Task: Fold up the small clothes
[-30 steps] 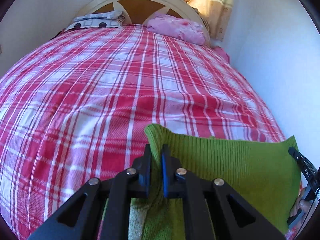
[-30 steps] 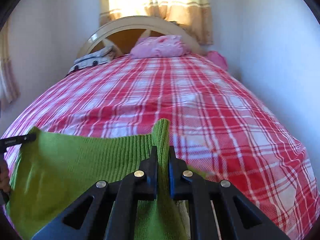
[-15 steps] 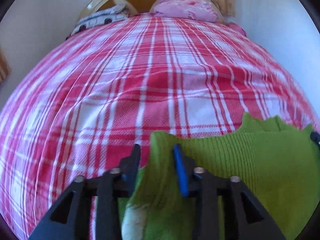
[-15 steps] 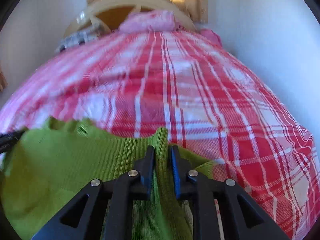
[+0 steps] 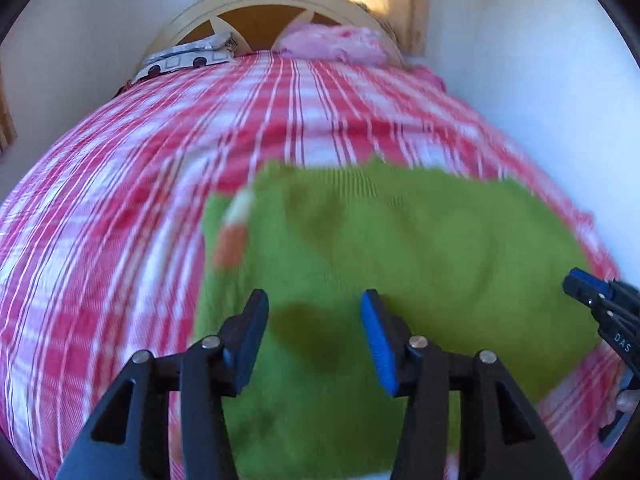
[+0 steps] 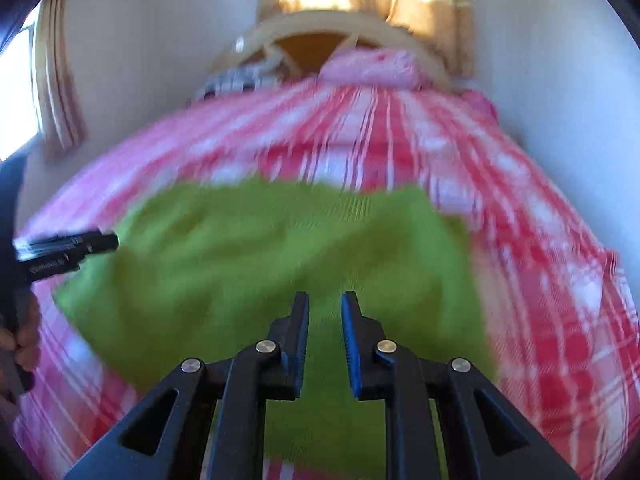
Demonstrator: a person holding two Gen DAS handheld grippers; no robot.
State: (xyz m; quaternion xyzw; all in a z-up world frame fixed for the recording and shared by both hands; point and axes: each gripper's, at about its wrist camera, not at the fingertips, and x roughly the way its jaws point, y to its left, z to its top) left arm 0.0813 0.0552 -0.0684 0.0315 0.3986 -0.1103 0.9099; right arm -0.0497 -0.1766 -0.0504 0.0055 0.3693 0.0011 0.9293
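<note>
The green knitted garment (image 5: 400,260) is seen spread on the red-and-white checked bedspread (image 5: 120,200), towards the foot of the bed, with its long axis running across the bed from one claw to the other. The left claw (image 5: 314,336) is held over the garment's left portion; its jaws are spread and opening, and only the cloth lying on the bed below is seen through the gap, no fabric being pinched by the pads. The right claw (image 6: 325,340) is held over the right portion with its jaws parted by a narrow gap, and no fold of cloth is seen caught between them, so the garment is judged to be released by both. Both views are blurred by motion, so the exact line of the edges cannot be told. A pale and orange patch (image 5: 236,224) is seen at the garment's left edge; what it is cannot be made out. The garment is judged to lie ahead of and beneath both claws, each being near its own end. The coming fold is judged to depend on that crosswise axis: either end could be taken by the nearer claw and carried over towards the other. A pink pillow (image 5: 332,42) is seen well apart at the headboard (image 5: 280,0).
</note>
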